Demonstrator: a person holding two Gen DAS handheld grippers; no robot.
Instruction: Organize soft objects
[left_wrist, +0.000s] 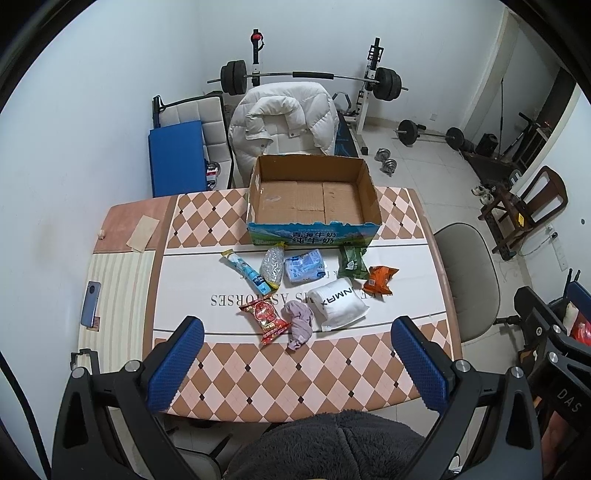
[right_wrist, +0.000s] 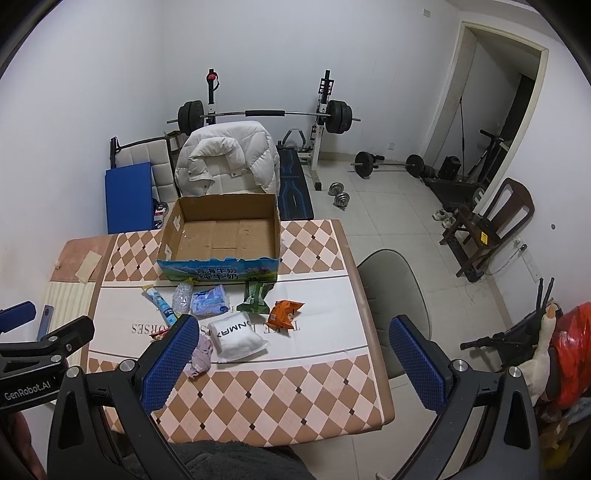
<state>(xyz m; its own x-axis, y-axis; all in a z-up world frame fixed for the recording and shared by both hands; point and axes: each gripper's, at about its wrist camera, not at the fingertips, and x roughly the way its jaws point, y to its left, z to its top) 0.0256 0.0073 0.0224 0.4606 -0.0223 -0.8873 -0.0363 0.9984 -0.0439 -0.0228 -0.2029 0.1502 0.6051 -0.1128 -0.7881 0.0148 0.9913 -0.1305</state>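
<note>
Both tongs, left and right, gape wide and empty above the counter; take nearest purple cloth mid-bunch, pinch low, drop into empty carton.

table: diamond-check cloth with a white band across the middle
far edge: open cardboard box, nothing inside
white band, left to right: blue tube pack, clear bag, pale blue pack, green packet, orange packet
nearer row: red snack bag, lilac cloth, white pouch
left edge: phone
</note>
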